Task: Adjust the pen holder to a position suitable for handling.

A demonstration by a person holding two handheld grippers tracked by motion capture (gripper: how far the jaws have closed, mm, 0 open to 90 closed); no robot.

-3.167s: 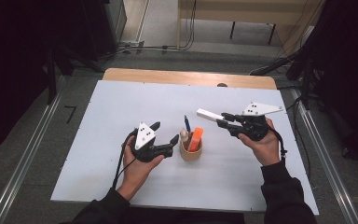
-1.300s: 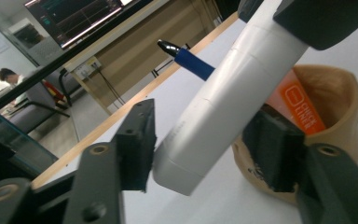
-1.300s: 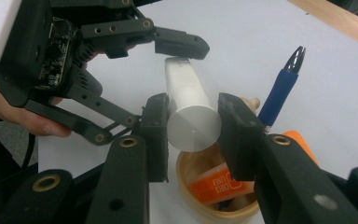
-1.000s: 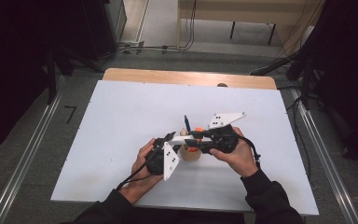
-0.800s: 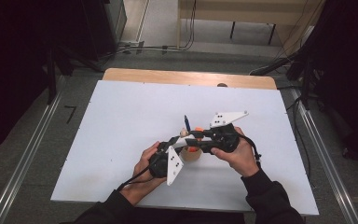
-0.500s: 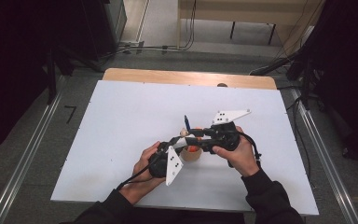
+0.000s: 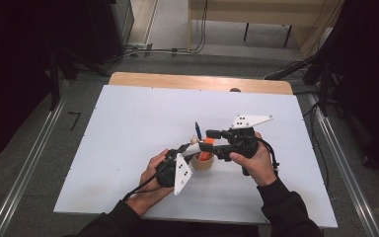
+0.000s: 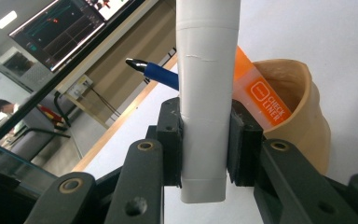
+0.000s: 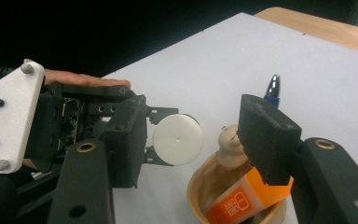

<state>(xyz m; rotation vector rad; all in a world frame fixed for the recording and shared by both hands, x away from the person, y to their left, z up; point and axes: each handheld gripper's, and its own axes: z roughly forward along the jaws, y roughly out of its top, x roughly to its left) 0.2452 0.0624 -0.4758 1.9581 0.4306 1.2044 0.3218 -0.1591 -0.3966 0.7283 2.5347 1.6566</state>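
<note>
A white cylinder (image 8: 207, 70) stands upright between my left gripper's (image 8: 205, 140) pads, which closed on it within the last second and now press on both sides. My right gripper (image 9: 198, 135) faces the cylinder's round end (image 9: 177, 139); its jaws have just been opening and stand apart on either side of that end without touching it. In the high view both grippers meet just above a tan wooden cup (image 7: 202, 163), the left gripper (image 7: 190, 148) coming from the lower left and the right gripper (image 7: 208, 139) from the right. The cup holds an orange highlighter (image 9: 242, 200) and a blue pen (image 7: 197, 131).
A pale wooden knob (image 9: 228, 140) stands in the cup beside the highlighter. The white table (image 7: 128, 128) is bare around the cup, with a wooden strip (image 7: 197, 81) along its far edge. Metal rails and dark floor flank both sides.
The right gripper brought the white cylinder from the right to the left gripper over the cup. The left jaws took hold of it, and the right jaws have spread apart.
</note>
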